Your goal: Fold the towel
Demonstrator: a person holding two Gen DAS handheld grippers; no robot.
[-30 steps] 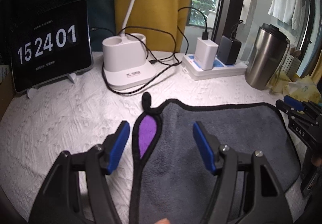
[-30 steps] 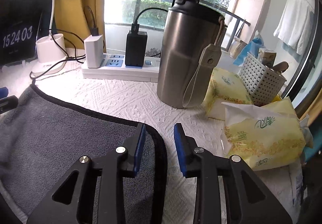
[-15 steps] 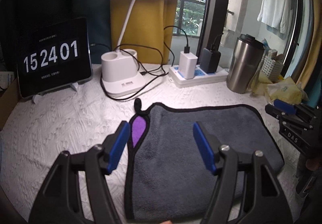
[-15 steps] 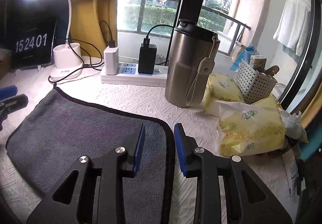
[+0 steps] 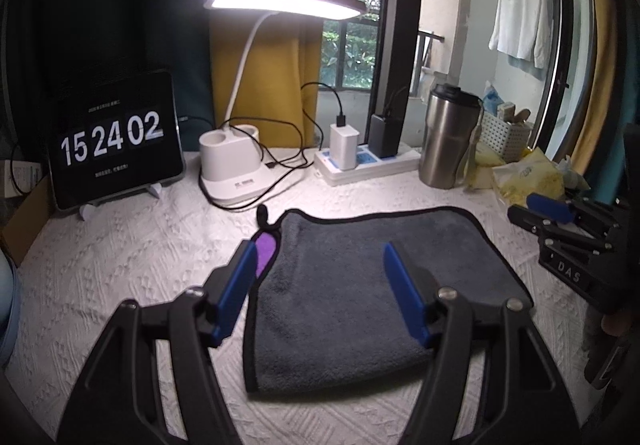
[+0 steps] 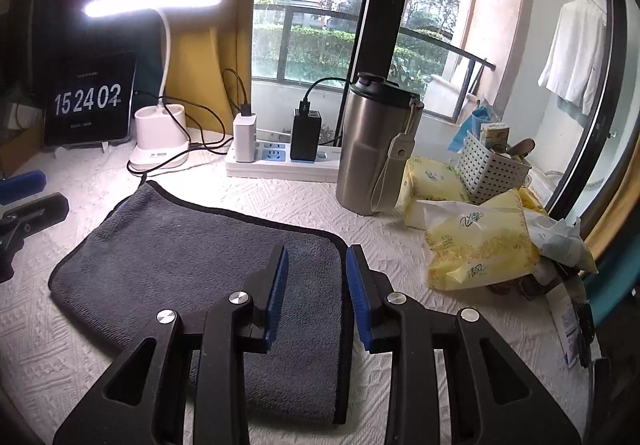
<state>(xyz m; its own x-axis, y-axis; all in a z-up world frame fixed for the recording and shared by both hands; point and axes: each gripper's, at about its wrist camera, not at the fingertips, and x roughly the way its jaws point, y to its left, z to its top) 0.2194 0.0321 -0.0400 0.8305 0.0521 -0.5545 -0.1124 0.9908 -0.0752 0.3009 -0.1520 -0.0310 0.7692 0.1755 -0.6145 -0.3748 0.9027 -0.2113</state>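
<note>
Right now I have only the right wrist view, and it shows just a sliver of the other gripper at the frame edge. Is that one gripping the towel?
Observer: No. In the left wrist view the left gripper has its jaws spread wide with nothing between the pads; the grey towel lies flat on the table beneath it.
Operator: Does the far left corner look tidy? From my side it is only a dark edge.
Observer: Not quite. A small flap at that corner is turned over, showing the purple underside, with a small black loop sticking out just beyond it.
</note>
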